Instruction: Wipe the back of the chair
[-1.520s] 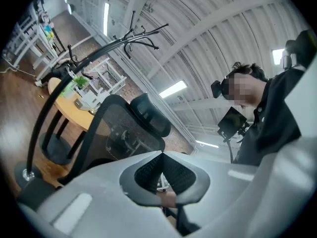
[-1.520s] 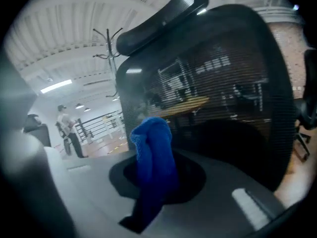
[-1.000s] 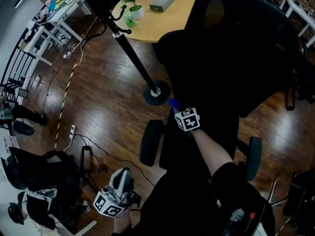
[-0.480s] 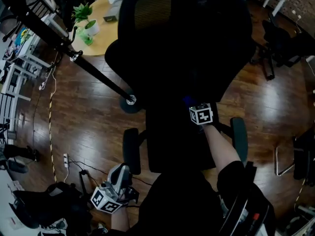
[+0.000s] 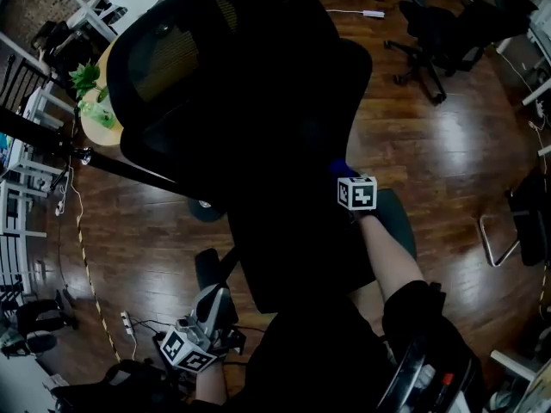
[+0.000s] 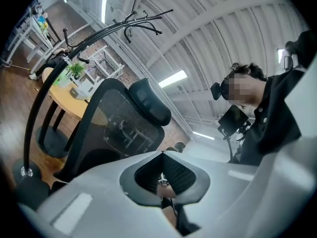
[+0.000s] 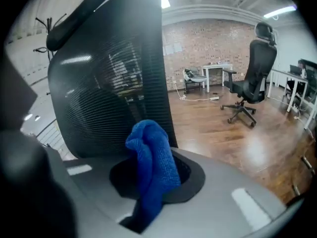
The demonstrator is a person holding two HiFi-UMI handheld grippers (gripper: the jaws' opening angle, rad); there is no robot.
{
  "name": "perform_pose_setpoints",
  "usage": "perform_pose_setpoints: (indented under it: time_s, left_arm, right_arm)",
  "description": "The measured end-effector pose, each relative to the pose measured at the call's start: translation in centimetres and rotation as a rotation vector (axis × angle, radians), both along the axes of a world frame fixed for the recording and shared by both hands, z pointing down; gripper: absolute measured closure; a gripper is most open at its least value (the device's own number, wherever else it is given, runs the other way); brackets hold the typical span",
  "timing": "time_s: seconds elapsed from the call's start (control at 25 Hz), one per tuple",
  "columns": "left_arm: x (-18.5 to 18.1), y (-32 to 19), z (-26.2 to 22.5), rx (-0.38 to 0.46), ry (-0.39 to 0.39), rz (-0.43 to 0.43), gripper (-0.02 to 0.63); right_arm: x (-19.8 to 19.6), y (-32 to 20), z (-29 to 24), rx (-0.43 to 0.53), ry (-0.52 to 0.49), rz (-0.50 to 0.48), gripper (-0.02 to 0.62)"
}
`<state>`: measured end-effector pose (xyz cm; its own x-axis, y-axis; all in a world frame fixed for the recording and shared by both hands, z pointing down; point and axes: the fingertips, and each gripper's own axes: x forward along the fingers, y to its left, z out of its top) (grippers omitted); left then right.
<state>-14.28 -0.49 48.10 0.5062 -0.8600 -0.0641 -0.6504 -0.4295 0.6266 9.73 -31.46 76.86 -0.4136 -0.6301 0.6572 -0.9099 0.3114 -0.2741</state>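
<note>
The black mesh chair back (image 5: 241,101) fills the upper left of the head view, with its headrest (image 6: 151,100) showing in the left gripper view. My right gripper (image 5: 346,177) is at the back's right edge, shut on a blue cloth (image 5: 338,168). In the right gripper view the blue cloth (image 7: 148,152) sticks up from between the jaws of the right gripper (image 7: 153,182), just in front of the mesh (image 7: 109,83). My left gripper (image 5: 202,334) hangs low at the left, away from the chair; in its own view the left gripper (image 6: 162,182) is shut with nothing in it.
A coat stand pole (image 5: 52,144) and a round wooden table with a plant (image 5: 90,84) stand left of the chair. Another office chair (image 5: 448,24) is at the far right on the wood floor. Cables and a power strip (image 5: 127,321) lie at the lower left.
The head view has swung, so the chair back now sits at the upper left. My right gripper with the cloth has shifted toward the back's right edge. The left gripper stays low.
</note>
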Motion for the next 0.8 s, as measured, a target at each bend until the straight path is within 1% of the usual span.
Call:
perform_pose_setpoints:
  time_s: [0.08, 0.16, 0.28, 0.36, 0.44, 0.52, 0.64, 0.8]
  left_arm:
    - [0.0, 0.2, -0.2, 0.003, -0.004, -0.005, 0.614]
    - [-0.1, 0.3, -0.6, 0.017, 0.002, -0.012, 0.614]
    - [-0.2, 0.2, -2.0, 0.075, 0.019, -0.009, 0.614]
    - [-0.4, 0.1, -3.3, 0.130, 0.031, -0.001, 0.614]
    - [-0.6, -0.2, -4.5, 0.190, 0.043, 0.001, 0.614]
    - [-0.7, -1.1, -5.6, 0.249, 0.058, 0.003, 0.614]
    - [-0.5, -1.4, -7.6, 0.310, 0.077, 0.014, 0.614]
    - [0.5, -1.0, -9.7, 0.366, 0.104, 0.048, 0.614]
  right_arm:
    - [-1.0, 0.9, -1.8, 0.028, -0.102, 0.014, 0.558]
    - [-2.8, 2.3, -5.4, 0.075, -0.243, 0.001, 0.558]
    - [-5.2, 6.4, -13.4, 0.181, -0.433, -0.085, 0.558]
    - [-5.8, 10.2, -19.1, 0.256, -0.528, -0.163, 0.558]
    - [-5.3, 13.4, -24.1, 0.324, -0.591, -0.225, 0.558]
    - [-3.6, 15.5, -28.2, 0.394, -0.633, -0.242, 0.558]
    - [-0.9, 18.5, -32.6, 0.466, -0.704, -0.216, 0.558]
    - [0.9, 21.0, -35.8, 0.526, -0.783, -0.175, 0.560]
